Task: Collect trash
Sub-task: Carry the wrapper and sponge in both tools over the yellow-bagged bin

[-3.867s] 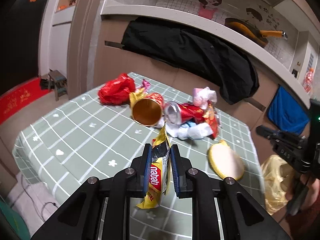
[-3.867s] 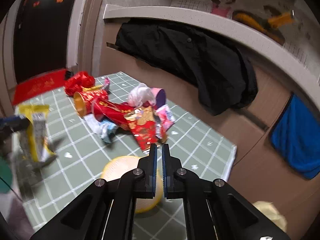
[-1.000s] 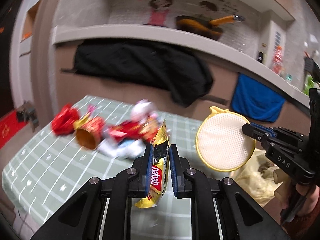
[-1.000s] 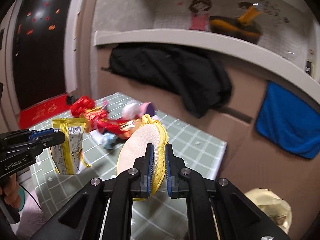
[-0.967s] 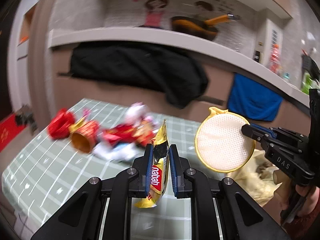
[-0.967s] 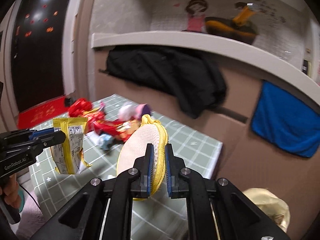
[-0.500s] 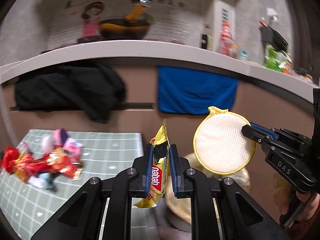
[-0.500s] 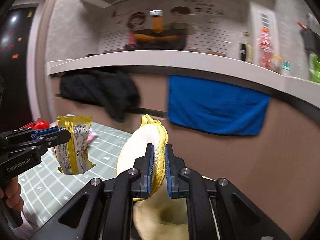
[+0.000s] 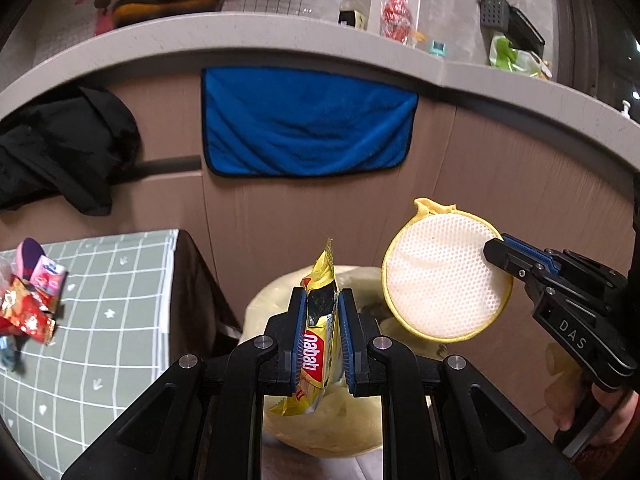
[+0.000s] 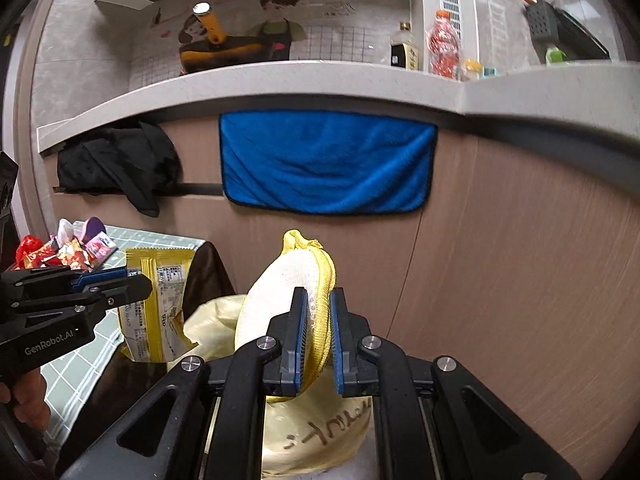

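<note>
My left gripper (image 9: pixel 323 300) is shut on a yellow nabati snack wrapper (image 9: pixel 316 344) and holds it over a pale yellow trash bag (image 9: pixel 320 428) on the floor. My right gripper (image 10: pixel 318 300) is shut on a round yellow-rimmed white mesh pad (image 10: pixel 280 304), also above the bag (image 10: pixel 316 436). In the left wrist view the pad (image 9: pixel 440 276) hangs to the right of the wrapper. In the right wrist view the wrapper (image 10: pixel 154 300) hangs at the left.
A table with a green checked cloth (image 9: pixel 104 320) stands to the left, with a pile of red and pink wrappers (image 9: pixel 28 300) on it. Behind is a counter wall with a blue towel (image 9: pixel 308 124) and a black jacket (image 9: pixel 60 156).
Both grippers have swung right, away from the table, and now hang over the trash bag. Each still holds its item.
</note>
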The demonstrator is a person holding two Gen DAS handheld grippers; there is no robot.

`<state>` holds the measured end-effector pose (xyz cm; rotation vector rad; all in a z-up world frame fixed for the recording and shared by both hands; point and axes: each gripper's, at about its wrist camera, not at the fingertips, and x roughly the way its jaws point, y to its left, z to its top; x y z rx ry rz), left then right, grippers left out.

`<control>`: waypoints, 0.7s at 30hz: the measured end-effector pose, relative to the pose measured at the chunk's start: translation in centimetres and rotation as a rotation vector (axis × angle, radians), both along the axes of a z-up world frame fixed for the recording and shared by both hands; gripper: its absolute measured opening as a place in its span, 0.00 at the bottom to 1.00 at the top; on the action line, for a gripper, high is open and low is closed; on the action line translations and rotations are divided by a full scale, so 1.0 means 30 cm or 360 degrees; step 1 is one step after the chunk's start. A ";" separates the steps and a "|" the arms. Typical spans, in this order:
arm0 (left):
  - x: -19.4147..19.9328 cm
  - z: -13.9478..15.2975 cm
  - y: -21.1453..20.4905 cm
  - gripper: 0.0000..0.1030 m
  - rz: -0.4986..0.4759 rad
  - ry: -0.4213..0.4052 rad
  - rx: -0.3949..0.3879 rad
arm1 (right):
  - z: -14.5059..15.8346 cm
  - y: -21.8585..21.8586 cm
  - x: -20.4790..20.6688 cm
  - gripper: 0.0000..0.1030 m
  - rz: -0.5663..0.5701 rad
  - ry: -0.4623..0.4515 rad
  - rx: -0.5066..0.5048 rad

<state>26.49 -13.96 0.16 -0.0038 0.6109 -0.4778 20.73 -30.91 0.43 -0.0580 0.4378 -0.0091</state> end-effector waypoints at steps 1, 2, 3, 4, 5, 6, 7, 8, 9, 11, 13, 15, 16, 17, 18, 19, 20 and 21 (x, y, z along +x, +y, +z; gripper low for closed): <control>0.008 -0.009 -0.003 0.16 -0.0005 0.0019 0.0000 | -0.008 -0.007 0.003 0.09 0.0000 0.0007 0.0004; 0.015 -0.018 -0.007 0.16 -0.0009 0.0034 0.0001 | -0.016 -0.013 0.008 0.09 0.0000 0.0013 0.0008; 0.022 -0.027 -0.011 0.16 -0.0010 0.0048 0.0004 | -0.022 -0.010 0.010 0.09 0.0000 0.0017 0.0010; 0.028 -0.035 -0.016 0.16 -0.0010 0.0060 0.0007 | -0.030 -0.014 0.014 0.09 -0.0001 0.0025 0.0016; 0.035 -0.042 -0.020 0.16 -0.0010 0.0070 0.0008 | -0.035 -0.017 0.020 0.09 -0.0002 0.0032 0.0021; 0.040 -0.049 -0.024 0.16 -0.0011 0.0077 0.0006 | -0.044 -0.022 0.028 0.09 0.0000 0.0043 0.0032; 0.048 -0.057 -0.026 0.16 -0.0010 0.0087 0.0003 | -0.049 -0.025 0.032 0.09 0.0006 0.0054 0.0047; 0.054 -0.063 -0.028 0.16 -0.0010 0.0096 0.0000 | -0.054 -0.028 0.036 0.09 0.0007 0.0060 0.0053; 0.063 -0.070 -0.030 0.16 -0.0009 0.0108 -0.0003 | -0.060 -0.029 0.042 0.09 0.0008 0.0068 0.0057; 0.081 -0.087 -0.033 0.16 -0.0009 0.0131 -0.0009 | -0.072 -0.033 0.053 0.09 0.0011 0.0083 0.0066; 0.096 -0.104 -0.039 0.16 -0.0006 0.0151 -0.0011 | -0.082 -0.035 0.067 0.09 0.0015 0.0099 0.0077; 0.113 -0.122 -0.041 0.16 -0.0007 0.0178 -0.0022 | -0.093 -0.037 0.083 0.09 0.0017 0.0117 0.0089; 0.123 -0.133 -0.042 0.16 -0.0006 0.0197 -0.0031 | -0.098 -0.038 0.089 0.09 0.0019 0.0125 0.0093; 0.131 -0.142 -0.042 0.16 -0.0005 0.0215 -0.0038 | -0.103 -0.038 0.095 0.09 0.0022 0.0133 0.0097; 0.138 -0.149 -0.043 0.16 -0.0004 0.0226 -0.0043 | -0.108 -0.038 0.102 0.09 0.0024 0.0144 0.0103; 0.143 -0.156 -0.043 0.16 -0.0002 0.0235 -0.0044 | -0.114 -0.039 0.109 0.09 0.0025 0.0153 0.0108; 0.148 -0.162 -0.042 0.16 -0.0001 0.0241 -0.0045 | -0.120 -0.038 0.114 0.09 0.0026 0.0161 0.0110; 0.152 -0.166 -0.042 0.16 0.0001 0.0246 -0.0045 | -0.127 -0.038 0.119 0.09 0.0027 0.0170 0.0111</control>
